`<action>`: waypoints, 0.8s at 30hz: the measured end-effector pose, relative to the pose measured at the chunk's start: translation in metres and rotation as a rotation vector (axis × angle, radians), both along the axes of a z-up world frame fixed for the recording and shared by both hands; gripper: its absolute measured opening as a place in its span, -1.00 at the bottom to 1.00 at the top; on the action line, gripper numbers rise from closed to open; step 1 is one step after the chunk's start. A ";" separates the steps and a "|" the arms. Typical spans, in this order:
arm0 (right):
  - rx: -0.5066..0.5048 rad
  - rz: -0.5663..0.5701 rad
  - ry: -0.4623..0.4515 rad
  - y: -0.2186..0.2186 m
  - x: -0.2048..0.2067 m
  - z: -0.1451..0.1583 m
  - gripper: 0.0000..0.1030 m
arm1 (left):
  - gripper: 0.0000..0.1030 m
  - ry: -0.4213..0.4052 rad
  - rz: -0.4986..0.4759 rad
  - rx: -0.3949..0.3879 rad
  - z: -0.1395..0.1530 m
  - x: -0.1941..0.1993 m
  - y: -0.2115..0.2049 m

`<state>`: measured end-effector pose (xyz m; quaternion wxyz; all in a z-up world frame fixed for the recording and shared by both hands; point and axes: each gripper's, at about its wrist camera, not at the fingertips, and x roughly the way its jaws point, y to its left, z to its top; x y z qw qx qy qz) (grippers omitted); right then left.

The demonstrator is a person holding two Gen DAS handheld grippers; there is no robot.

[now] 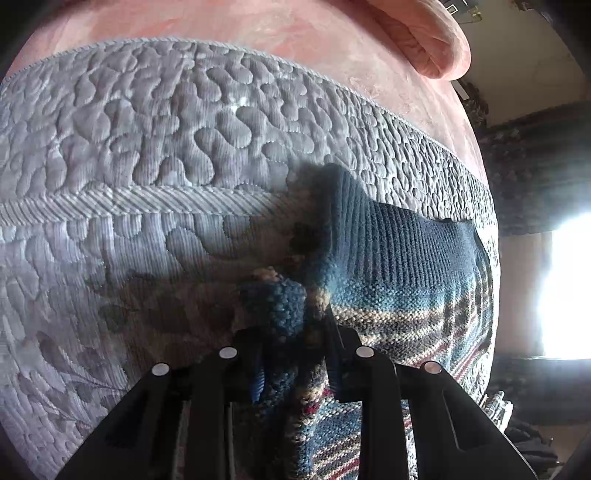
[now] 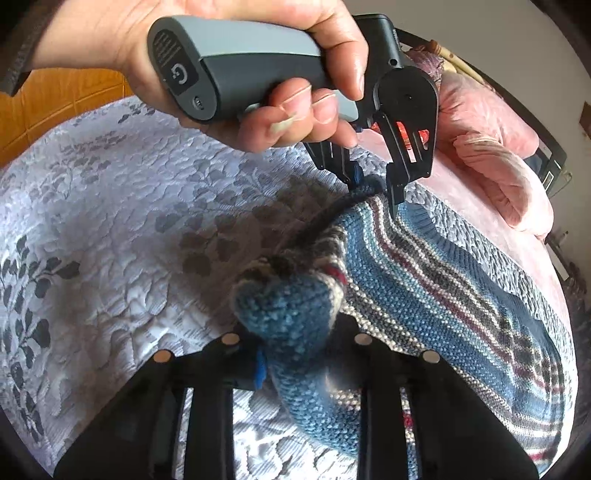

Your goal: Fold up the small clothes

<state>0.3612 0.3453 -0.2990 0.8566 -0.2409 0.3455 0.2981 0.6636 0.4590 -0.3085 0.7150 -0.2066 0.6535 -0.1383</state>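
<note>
A small knitted sweater (image 1: 402, 254), blue with tan, grey and red stripes, lies partly on the grey quilted bedspread (image 1: 147, 147). My left gripper (image 1: 295, 332) is shut on a bunched edge of it. The right wrist view shows that same left gripper (image 2: 369, 186), held by a person's hand (image 2: 295, 110), pinching the far corner of the sweater (image 2: 436, 295) and lifting it. My right gripper (image 2: 295, 332) is shut on the near blue corner, which bulges between its fingers. The knit stretches in a raised ridge between the two grippers.
The bedspread (image 2: 110, 221) carries a grey leaf pattern and spreads to the left. A pink blanket (image 1: 295, 33) and a rolled pink quilt (image 2: 498, 173) lie beyond the sweater. Orange wood (image 2: 55, 107) shows at the far left, a bright window (image 1: 565, 284) at the right.
</note>
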 end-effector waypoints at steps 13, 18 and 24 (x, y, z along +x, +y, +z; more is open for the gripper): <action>0.102 -0.054 -0.012 -0.027 0.007 0.045 -0.69 | -0.52 -0.014 -0.004 0.073 0.043 0.005 -0.020; 0.148 -0.079 -0.025 -0.044 0.010 0.065 -0.73 | -0.52 -0.024 -0.007 0.097 0.064 0.008 -0.033; 0.204 -0.115 -0.033 -0.067 0.015 0.086 -0.74 | -0.53 -0.042 -0.017 0.138 0.088 0.014 -0.055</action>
